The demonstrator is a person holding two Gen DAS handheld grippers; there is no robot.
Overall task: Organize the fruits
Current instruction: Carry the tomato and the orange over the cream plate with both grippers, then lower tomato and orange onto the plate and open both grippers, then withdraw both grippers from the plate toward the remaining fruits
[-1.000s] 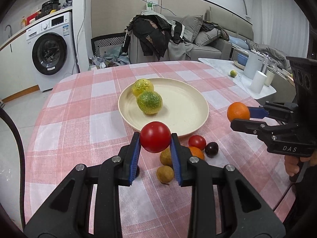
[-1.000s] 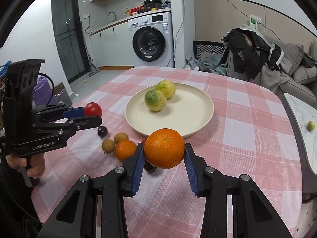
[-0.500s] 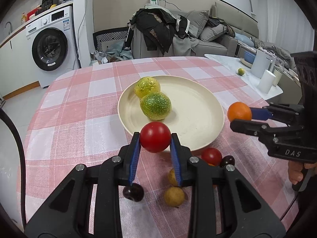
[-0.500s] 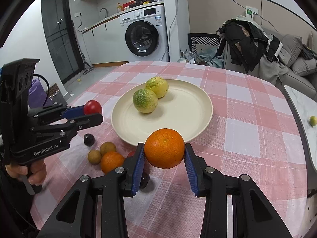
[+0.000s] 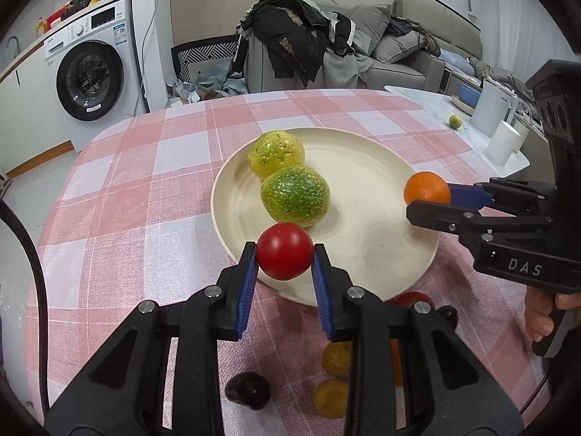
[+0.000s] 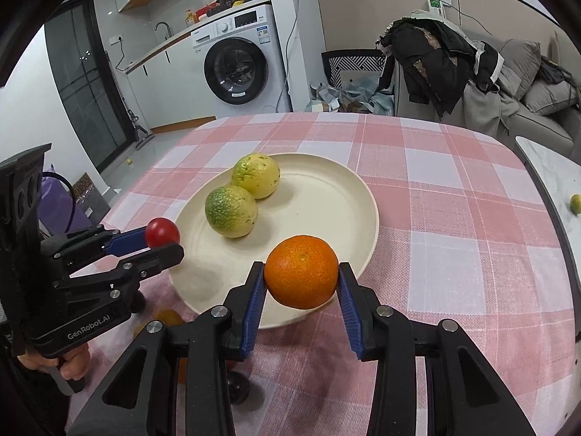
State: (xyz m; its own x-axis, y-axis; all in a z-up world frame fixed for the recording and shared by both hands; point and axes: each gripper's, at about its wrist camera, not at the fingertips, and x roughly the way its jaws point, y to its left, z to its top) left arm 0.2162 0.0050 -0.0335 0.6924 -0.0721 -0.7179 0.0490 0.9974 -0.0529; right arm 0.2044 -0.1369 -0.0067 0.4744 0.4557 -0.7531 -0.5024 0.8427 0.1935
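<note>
- Over the near rim of the cream plate [image 5: 366, 167], the left gripper [image 5: 285, 254] is clamped on a red tomato [image 5: 285, 251], both blue pads pressed against its sides.
- At the plate's right edge, the right gripper [image 6: 301, 272] is closed around an orange [image 6: 300, 271], held above the rim rather than resting on it.
- On the plate lie two fruits touching each other: a green-yellow citrus [image 5: 295, 196] nearer the tomato and a yellower one [image 5: 276, 153] behind it.
- Beneath the left gripper, loose fruit lies on the pink checked tablecloth [image 5: 120, 189]: a dark plum [image 5: 247, 389], two small brownish-yellow fruits [image 5: 328, 399], and a second red tomato [image 5: 412, 297] just beside the plate, partly hidden by the gripper frame.
- Beyond the table stand a washing machine [image 6: 239, 61] and a sofa piled with dark clothes [image 5: 290, 36].
- A white side table [image 5: 472, 138] to the right carries a small green fruit [image 5: 455, 121].
</note>
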